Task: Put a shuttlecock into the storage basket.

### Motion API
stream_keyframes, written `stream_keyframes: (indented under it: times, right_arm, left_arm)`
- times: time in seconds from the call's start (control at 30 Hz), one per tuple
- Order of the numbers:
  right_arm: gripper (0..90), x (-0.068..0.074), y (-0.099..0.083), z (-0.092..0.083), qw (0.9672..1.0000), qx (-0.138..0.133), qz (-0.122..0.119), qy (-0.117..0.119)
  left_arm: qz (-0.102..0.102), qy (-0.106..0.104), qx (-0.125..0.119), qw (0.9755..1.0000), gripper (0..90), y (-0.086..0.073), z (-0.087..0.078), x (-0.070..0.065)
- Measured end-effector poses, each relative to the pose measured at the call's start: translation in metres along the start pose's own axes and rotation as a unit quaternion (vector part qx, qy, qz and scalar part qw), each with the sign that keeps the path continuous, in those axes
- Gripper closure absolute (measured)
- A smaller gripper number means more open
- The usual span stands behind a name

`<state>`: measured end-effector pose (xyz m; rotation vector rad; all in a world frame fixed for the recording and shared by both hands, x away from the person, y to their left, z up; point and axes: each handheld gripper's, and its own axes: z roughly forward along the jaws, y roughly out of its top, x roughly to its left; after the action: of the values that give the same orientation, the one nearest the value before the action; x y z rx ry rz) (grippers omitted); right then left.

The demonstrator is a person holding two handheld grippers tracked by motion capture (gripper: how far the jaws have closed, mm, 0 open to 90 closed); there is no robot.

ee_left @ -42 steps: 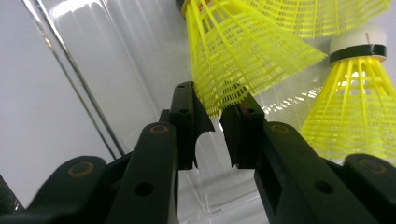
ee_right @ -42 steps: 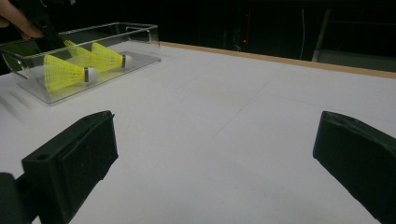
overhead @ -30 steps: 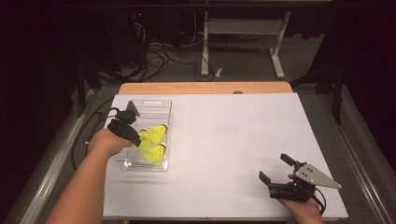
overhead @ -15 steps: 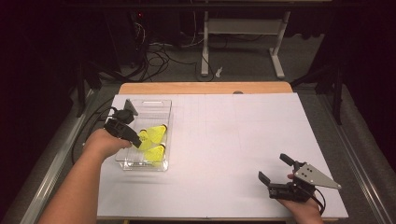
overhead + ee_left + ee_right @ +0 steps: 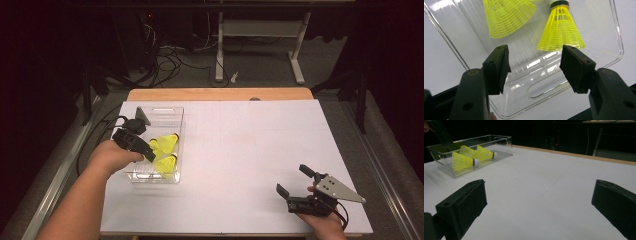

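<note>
1. So, far left: our left hand-held gripper (image 5: 150,152) hangs over the clear plastic bin (image 5: 172,176) at the left side of the table (image 5: 250,150). Its jaws have just been opening and nothing sits between them; the left gripper view shows bare pads (image 5: 502,67) above the bin floor.
2. Two yellow shuttlecocks lie in the bin: one shuttlecock (image 5: 167,142) farther in, the other shuttlecock (image 5: 166,162) nearer the front wall. Both rest on their sides, close together, apart from the pads.
3. We judge this as the release step done: a shuttlecock dropped in the bin, left hand clear of it.
4. Middle of the table is bare white surface.
5. Far right: our right hand-held gripper (image 5: 295,185) rests near the front edge of the table, jaws spread wide, holding nothing, well apart from the bin.
6. Next move, we reckon: lift the left hand-held gripper clear of the bin walls without nudging either shuttlecock, then go for whatever piece comes next; none is visible on the table.
</note>
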<state>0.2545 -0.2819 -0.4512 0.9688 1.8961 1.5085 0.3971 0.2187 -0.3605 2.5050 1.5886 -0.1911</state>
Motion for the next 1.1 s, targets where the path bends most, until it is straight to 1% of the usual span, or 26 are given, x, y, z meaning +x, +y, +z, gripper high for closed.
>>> stream_keyframes:
  times: [0.07, 0.17, 0.3, 0.43, 0.5, 0.63, 0.67, 0.77, 0.83, 0.93, 1.1]
  right_arm:
    - [0.4, 0.0, 0.0, 0.0, 1.0, -0.001, -0.001, 0.001]
    - [0.4, 0.0, 0.0, 0.0, 1.0, -0.001, 0.0, 0.0]
    - [0.4, 0.001, 0.0, 0.0, 1.0, -0.001, 0.0, 0.0]
    - [0.4, 0.001, 0.0, 0.0, 1.0, -0.002, 0.0, 0.0]
    - [0.4, 0.001, 0.0, 0.0, 1.0, -0.002, 0.0, -0.001]
    - [0.4, 0.001, 0.0, 0.0, 1.0, -0.002, 0.001, 0.0]
    - [0.4, 0.001, 0.0, 0.0, 1.0, -0.002, 0.001, 0.0]
    - [0.4, 0.001, 0.0, 0.0, 1.0, -0.002, 0.002, -0.001]
    - [0.4, 0.001, 0.0, 0.0, 1.0, -0.002, 0.002, -0.001]
    - [0.4, 0.001, 0.0, 0.0, 1.0, -0.001, 0.001, -0.001]
    - [0.4, 0.001, 0.0, 0.0, 1.0, -0.001, 0.0, 0.0]
  left_arm:
    - [0.008, 0.006, 0.001, 1.0, 36.7, 0.0, 0.002, -0.005]
    - [0.013, 0.01, 0.002, 0.9999, 30.6, 0.0, 0.004, -0.009]
    - [0.013, 0.01, -0.004, 0.9999, 24.5, 0.0, 0.005, -0.013]
    - [0.014, 0.012, -0.003, 0.9998, 16.2, 0.0, 0.006, -0.016]
    - [0.016, 0.017, 0.002, 0.9997, 13.3, 0.0, 0.006, -0.017]
    - [0.012, 0.016, 0.006, 0.9998, 2.9, 0.0, 0.006, -0.017]
    - [0.012, 0.017, 0.007, 0.9998, 1.4, 0.0, 0.007, -0.017]
    - [0.01, 0.017, 0.003, 0.9998, 0.3, -0.001, 0.007, -0.017]
    - [0.008, 0.02, 0.006, 0.9998, 0.2, -0.001, 0.008, -0.017]
    - [0.005, 0.017, 0.005, 0.9998, 0.3, -0.002, 0.01, -0.016]
    - [0.005, 0.014, -0.005, 0.9999, 0.7, -0.003, 0.012, -0.015]
